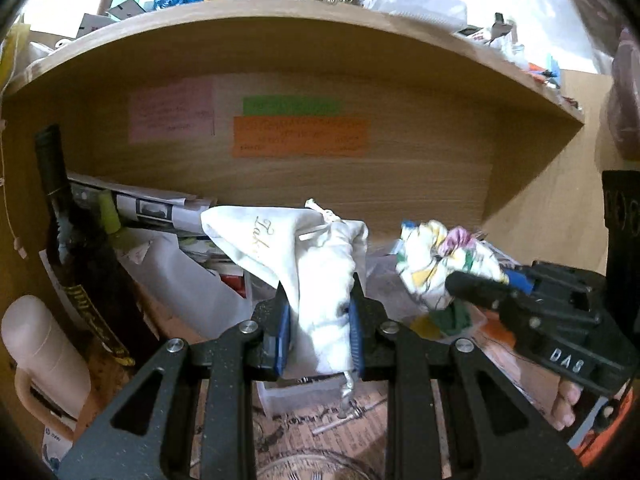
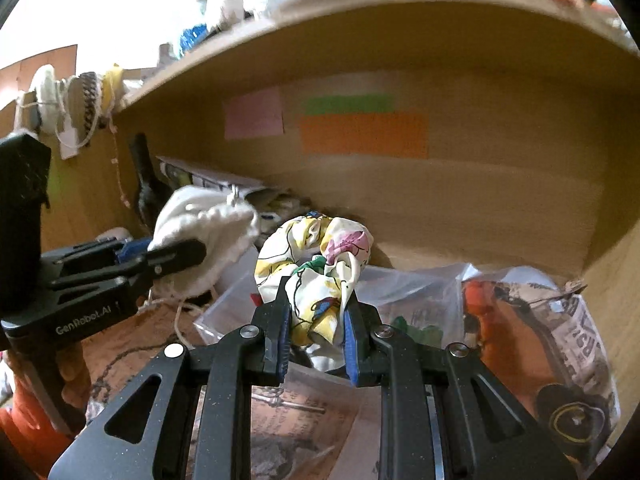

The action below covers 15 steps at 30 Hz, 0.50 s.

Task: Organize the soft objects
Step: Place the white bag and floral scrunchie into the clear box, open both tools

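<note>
Left hand-held gripper [image 1: 320,312] clamps white pouch [image 1: 320,264]; right hand-held gripper [image 2: 316,320] clamps floral cloth [image 2: 316,256], both below shelf [image 1: 280,28].

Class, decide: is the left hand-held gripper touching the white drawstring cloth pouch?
Touching. The left wrist view shows the left hand-held gripper with both blue pads pressed against the white drawstring cloth pouch, pinching it between them.
</note>
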Tool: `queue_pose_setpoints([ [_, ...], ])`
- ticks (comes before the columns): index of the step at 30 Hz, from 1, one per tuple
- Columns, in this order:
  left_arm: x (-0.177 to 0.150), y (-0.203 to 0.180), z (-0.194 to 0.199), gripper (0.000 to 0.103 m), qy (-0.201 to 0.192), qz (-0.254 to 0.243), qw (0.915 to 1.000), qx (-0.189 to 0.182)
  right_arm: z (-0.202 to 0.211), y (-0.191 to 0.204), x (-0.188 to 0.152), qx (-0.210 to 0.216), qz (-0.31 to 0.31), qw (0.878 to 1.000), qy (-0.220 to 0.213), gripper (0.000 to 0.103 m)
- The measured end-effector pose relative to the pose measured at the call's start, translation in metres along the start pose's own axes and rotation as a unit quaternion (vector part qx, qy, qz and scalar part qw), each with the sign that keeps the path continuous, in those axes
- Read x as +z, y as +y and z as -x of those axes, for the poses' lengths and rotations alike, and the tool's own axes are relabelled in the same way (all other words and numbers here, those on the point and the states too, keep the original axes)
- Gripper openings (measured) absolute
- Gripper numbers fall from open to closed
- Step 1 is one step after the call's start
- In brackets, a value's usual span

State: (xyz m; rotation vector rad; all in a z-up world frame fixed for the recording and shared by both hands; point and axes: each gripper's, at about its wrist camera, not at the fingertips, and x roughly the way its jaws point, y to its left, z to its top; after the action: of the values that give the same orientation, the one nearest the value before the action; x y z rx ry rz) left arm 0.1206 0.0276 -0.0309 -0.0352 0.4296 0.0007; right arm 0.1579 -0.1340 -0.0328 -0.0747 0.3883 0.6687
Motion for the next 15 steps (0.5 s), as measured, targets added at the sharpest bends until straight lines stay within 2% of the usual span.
queue_pose_setpoints([
  [5, -0.001, 0.001, -0.027, 0.024, 0.022, 0.003, 0.9998, 0.004, -0.022, -0.007, -0.004, -0.007, 0.001, 0.999, 0.031, 0.019],
  [15, -0.017, 0.009, -0.095, 0.024, 0.105, 0.011, 0.9944, 0.000, -0.061, -0.013, -0.021, -0.010, -0.002, 0.996, 0.088, 0.020],
])
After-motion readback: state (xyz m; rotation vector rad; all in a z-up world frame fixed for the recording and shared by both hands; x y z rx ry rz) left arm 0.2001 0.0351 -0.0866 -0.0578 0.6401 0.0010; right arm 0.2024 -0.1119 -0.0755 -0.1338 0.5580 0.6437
